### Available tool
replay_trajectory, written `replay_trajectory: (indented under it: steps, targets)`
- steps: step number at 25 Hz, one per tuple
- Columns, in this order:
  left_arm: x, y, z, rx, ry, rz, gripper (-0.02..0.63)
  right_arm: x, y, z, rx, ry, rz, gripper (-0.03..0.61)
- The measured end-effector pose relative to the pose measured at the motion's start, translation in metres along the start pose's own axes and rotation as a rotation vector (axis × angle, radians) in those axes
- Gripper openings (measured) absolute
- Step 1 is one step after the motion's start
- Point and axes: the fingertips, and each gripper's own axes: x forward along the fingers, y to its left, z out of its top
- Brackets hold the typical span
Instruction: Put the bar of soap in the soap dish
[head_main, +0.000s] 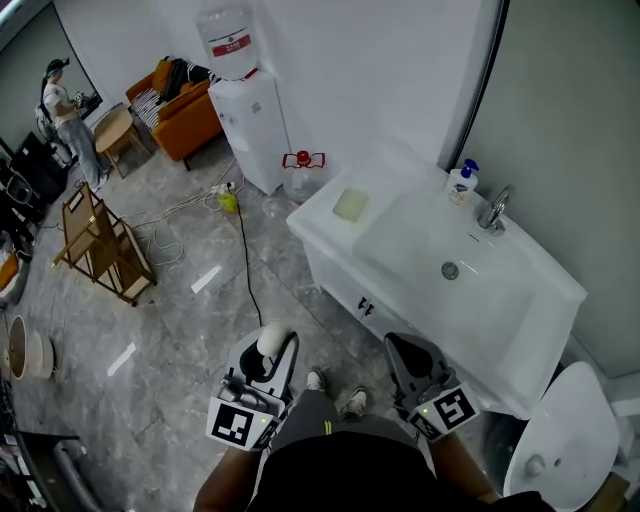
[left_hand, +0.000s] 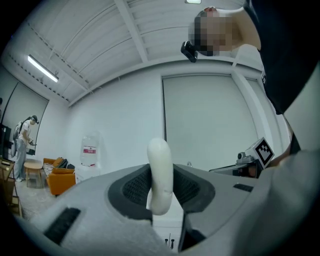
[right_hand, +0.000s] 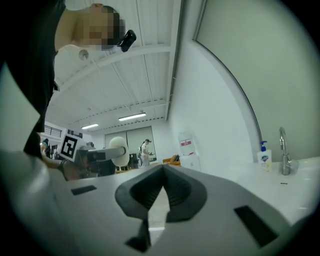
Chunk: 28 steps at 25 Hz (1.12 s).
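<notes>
Bar of soap (left_hand: 160, 172): white, rounded, standing on edge between the jaws of the left tool (head_main: 272, 347). The two ribbed pads press on its broad faces and its upper end rises clear above them. In the head view the soap shows as a pale oval at the tip of this tool, held in the air over the floor (head_main: 190, 320), in front of the person's shoes and well apart from the bench (head_main: 325, 222).

Right tool (head_main: 405, 352): held level beside the left one, nearer the bench front. Its jaws are closed, meeting at their tips.

Soap dish (head_main: 350, 204): pale green and square, lying flat on the bench top, just left of the basin (head_main: 440, 235) and near the bench's far left corner.

At the back of the basin stands a chrome tap (head_main: 493, 210), and just beside it is a white pump bottle (head_main: 462, 183) with a blue top. A toilet (head_main: 560, 440) sits at the bench's right end.

Left of the bench a water dispenser (head_main: 250, 125) stands against the wall, with a black cable (head_main: 243, 250) trailing from near its foot across the floor. Farther off are an orange sofa (head_main: 185, 115), a wooden rack (head_main: 100, 245) and a standing person (head_main: 68, 120).
</notes>
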Motion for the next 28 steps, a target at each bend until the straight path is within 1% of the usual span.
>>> replay_trajectory:
  steps: [2, 4, 6, 8, 10, 12, 14, 15, 16, 19, 22, 25, 28]
  targets:
    - [0.000, -0.004, -0.004, -0.002, 0.016, 0.000, 0.118, -0.002, -0.003, -0.001, 0.039, -0.009, 0.010, 0.012]
    - [0.004, -0.002, -0.008, -0.007, 0.014, 0.003, 0.118, 0.000, -0.006, -0.004, 0.034, -0.007, 0.018, 0.012]
    - [0.013, 0.000, -0.010, 0.005, -0.011, -0.005, 0.118, 0.001, -0.012, -0.008, 0.018, -0.002, 0.013, 0.012]
    - [0.023, 0.004, -0.016, 0.008, -0.019, -0.013, 0.118, 0.000, -0.020, -0.010, 0.015, 0.003, -0.006, 0.012]
    - [0.030, 0.006, -0.020, -0.005, -0.016, -0.022, 0.118, 0.000, -0.026, -0.012, 0.019, 0.010, -0.030, 0.012]
    - [0.036, 0.006, -0.018, -0.009, -0.011, -0.037, 0.118, 0.002, -0.030, -0.012, 0.032, 0.015, -0.038, 0.012]
    - [0.044, 0.010, -0.013, 0.004, -0.034, -0.053, 0.118, 0.011, -0.033, -0.011, 0.030, 0.018, -0.027, 0.012]
    - [0.048, 0.015, -0.011, 0.008, -0.046, -0.058, 0.118, 0.018, -0.035, -0.010, 0.022, 0.020, -0.020, 0.012]
    - [0.052, 0.020, -0.015, 0.001, -0.037, -0.058, 0.118, 0.025, -0.037, -0.010, 0.012, 0.019, -0.015, 0.012]
    - [0.060, 0.042, -0.032, -0.039, 0.024, -0.042, 0.118, 0.049, -0.042, -0.010, 0.010, 0.017, -0.017, 0.012]
    - [0.074, 0.069, -0.037, -0.048, 0.033, -0.036, 0.118, 0.079, -0.048, -0.014, 0.018, 0.033, -0.010, 0.012]
    - [0.094, 0.099, -0.046, -0.059, 0.037, -0.043, 0.118, 0.121, -0.045, -0.019, 0.021, 0.056, 0.037, 0.012]
    - [0.109, 0.130, -0.053, -0.097, 0.042, -0.055, 0.118, 0.170, -0.030, -0.020, 0.015, 0.080, 0.089, 0.012]
